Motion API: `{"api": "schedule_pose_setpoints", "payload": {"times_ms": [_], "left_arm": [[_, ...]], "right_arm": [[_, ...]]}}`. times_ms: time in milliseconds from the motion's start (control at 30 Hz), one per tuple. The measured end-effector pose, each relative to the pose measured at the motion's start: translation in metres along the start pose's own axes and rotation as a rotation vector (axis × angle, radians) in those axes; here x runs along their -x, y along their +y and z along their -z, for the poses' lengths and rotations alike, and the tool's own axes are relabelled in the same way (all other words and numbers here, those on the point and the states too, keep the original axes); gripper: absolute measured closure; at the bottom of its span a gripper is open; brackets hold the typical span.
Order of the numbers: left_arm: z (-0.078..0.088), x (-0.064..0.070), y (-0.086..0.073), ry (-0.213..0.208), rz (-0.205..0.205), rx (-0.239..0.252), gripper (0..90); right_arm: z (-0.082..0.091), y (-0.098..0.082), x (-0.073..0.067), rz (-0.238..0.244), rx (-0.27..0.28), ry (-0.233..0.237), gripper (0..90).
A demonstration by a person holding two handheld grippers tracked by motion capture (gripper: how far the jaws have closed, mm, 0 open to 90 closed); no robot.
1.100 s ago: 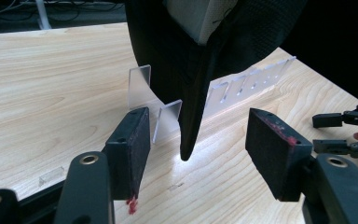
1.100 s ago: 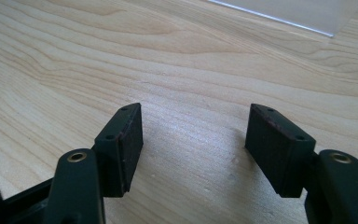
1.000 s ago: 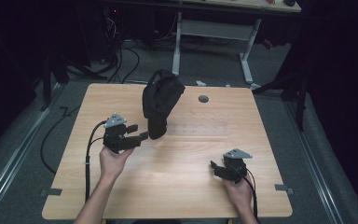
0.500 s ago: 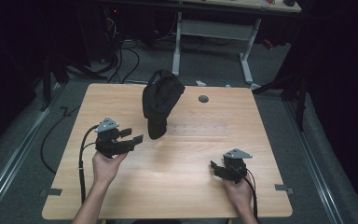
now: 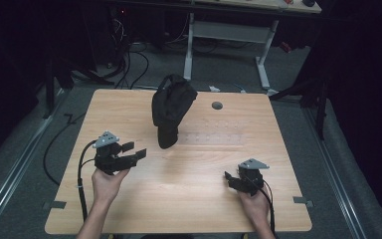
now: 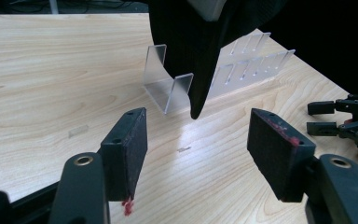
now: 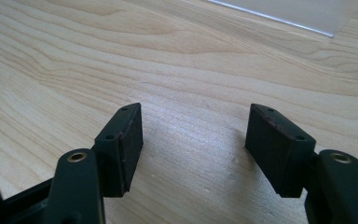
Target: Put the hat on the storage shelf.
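L tongs (image 5: 135,152) open, empty, pulled back from black bag (image 5: 171,109) on clear stand (image 6: 168,84); bag hangs free. R tongs (image 5: 230,179) open, idle on worktop (image 5: 189,199).

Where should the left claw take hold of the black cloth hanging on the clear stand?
Probably the narrow tip of the black cloth, which hangs free over the table beside the clear stand. The open left claw already faces it, so come straight in from the person's side.
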State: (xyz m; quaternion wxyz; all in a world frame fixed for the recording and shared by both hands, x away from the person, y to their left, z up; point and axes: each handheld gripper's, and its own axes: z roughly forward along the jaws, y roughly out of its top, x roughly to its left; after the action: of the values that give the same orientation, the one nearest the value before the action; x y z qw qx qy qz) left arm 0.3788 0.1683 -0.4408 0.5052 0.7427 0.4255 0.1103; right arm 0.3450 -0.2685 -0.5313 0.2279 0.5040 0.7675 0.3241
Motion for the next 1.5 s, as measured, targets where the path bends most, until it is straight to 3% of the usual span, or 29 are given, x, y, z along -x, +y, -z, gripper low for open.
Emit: {"api": "schedule_pose_setpoints", "payload": {"times_ms": [1133, 1300, 1500], "left_arm": [[0.003, -0.005, -0.043, 0.033, 0.044, -0.043, 36.3], [-0.002, -0.005, -0.053, 0.062, 0.03, -0.063, 35.6], [-0.018, -0.007, -0.075, 0.16, -0.023, -0.133, 33.7]], "right_arm": [[0.0, 0.0, 0.0, -0.001, 0.0, 0.001, 36.9], [0.0, 0.0, 0.0, -0.001, 0.0, 0.001, 36.9], [0.0, 0.0, 0.0, -0.003, 0.0, 0.001, 36.9]]}}
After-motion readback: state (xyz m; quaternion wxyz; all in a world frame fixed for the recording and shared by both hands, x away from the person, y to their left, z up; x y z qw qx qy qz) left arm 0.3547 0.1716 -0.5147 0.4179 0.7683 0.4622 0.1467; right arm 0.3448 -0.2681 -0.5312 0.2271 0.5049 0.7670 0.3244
